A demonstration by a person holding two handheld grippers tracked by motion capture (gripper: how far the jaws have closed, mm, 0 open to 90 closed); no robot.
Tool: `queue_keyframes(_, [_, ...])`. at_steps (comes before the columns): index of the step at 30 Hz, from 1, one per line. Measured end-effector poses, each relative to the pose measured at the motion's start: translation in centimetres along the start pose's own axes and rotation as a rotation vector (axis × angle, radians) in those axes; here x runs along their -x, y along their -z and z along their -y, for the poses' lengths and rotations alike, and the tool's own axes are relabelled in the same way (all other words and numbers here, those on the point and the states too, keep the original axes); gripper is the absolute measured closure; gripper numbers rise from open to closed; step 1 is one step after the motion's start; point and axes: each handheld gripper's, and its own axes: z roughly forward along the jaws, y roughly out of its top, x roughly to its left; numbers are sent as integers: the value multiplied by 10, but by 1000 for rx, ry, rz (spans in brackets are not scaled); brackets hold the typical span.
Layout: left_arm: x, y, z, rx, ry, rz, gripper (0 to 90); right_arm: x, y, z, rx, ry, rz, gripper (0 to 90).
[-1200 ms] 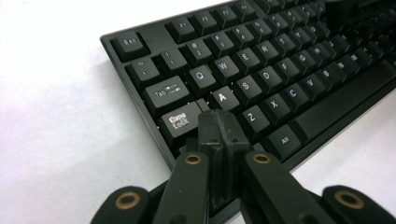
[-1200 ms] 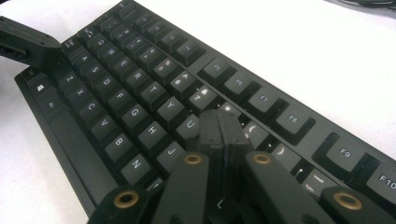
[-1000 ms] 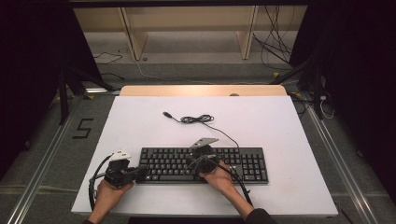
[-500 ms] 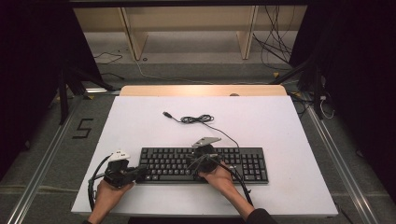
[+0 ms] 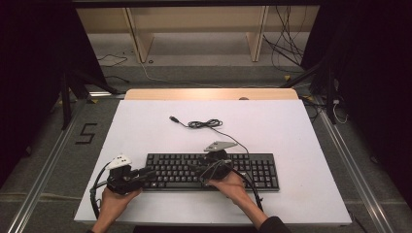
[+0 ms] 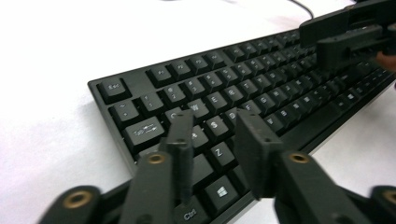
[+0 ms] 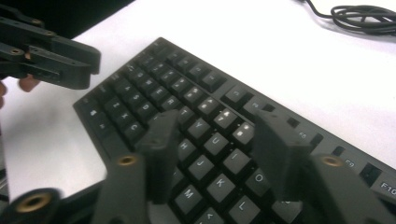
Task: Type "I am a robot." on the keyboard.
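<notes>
A black keyboard (image 5: 252,171) lies near the front of the white table (image 5: 291,131). Its cable runs back to a small coil (image 5: 204,124) and a USB plug (image 5: 173,118). My left gripper (image 5: 145,173) is held low over the keyboard's left end. Its jaws stand open above the A, S and Z keys (image 6: 215,125), with nothing between them. My right gripper (image 5: 198,169) points left over the middle of the keyboard. It is open above the letter keys (image 7: 215,143) and holds nothing. Each gripper view shows the other gripper farther off: the right gripper (image 6: 350,37) and the left gripper (image 7: 51,56).
Bare white tabletop (image 5: 145,131) surrounds the keyboard on all sides. A wooden strip (image 5: 209,94) runs along the table's far edge. Beyond it are shelf legs (image 5: 138,39) and loose cables (image 5: 286,48) on the floor. The cable coil (image 7: 364,16) lies behind the keyboard.
</notes>
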Motion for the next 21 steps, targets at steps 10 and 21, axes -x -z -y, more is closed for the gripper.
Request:
queue_keyframes(10, [-1, 1, -2, 41, 30, 6, 416, -7, 8, 1, 28, 12, -29, 374])
queue_keyframes(21, [-1, 3, -3, 85, 32, 20, 310, -14, 12, 5, 32, 32, -58, 383])
